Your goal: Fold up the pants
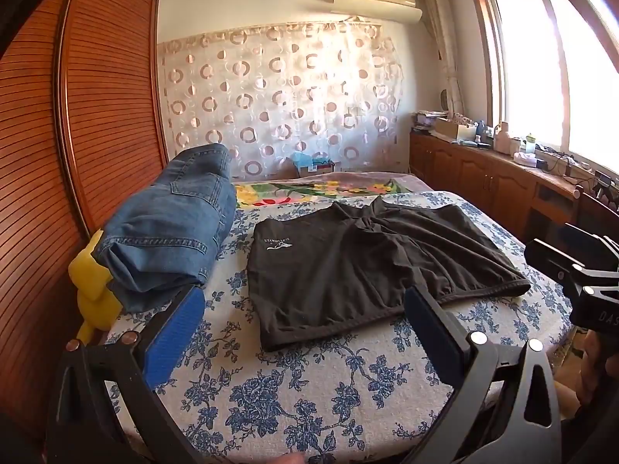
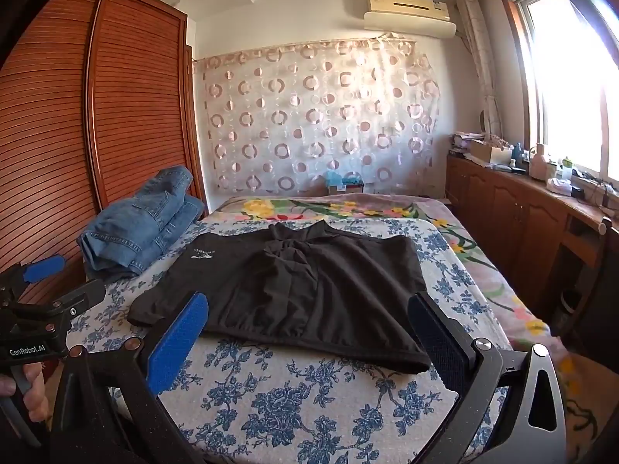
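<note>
Both hand-held grippers, left (image 1: 305, 297) and right (image 2: 307, 319), hung wide open and empty over the bed's (image 2: 309, 406) near edge. The black pants (image 2: 294, 282) lay flat mid-bed, unfolded, so folding had seemingly not begun; next would be pinching an edge to fold it over. Folded jeans (image 1: 170, 228) sat at the left edge. The pants' far end looked bunched and unclear.

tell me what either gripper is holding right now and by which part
Nothing is held. The left gripper and right gripper both stand open above the bed, with the black shorts lying flat, ungripped, beyond the fingertips.
</note>
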A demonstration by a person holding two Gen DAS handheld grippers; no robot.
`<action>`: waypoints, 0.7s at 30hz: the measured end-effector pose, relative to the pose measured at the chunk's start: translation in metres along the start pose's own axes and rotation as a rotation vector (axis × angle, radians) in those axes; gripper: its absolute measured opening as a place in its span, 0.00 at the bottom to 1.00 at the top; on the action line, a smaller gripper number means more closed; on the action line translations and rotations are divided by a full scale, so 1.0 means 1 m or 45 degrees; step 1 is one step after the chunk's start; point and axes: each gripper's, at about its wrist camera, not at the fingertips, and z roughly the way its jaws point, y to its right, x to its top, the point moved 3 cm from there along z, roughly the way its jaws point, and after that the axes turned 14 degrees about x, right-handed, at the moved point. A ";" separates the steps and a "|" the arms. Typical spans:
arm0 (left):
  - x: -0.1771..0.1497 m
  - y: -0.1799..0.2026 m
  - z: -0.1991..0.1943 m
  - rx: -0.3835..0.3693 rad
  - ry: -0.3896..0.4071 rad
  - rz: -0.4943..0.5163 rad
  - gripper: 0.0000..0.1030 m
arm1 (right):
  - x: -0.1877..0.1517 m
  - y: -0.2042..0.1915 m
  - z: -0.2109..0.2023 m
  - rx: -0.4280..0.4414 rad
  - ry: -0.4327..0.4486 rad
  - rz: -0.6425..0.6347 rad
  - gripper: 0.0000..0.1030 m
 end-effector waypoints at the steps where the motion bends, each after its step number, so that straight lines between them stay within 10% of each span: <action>1: 0.000 -0.001 0.000 -0.001 0.001 -0.002 1.00 | 0.000 0.000 0.000 0.002 0.000 0.001 1.00; 21: 0.002 -0.001 -0.003 0.002 0.004 -0.001 1.00 | -0.002 0.001 -0.002 0.008 0.008 0.008 1.00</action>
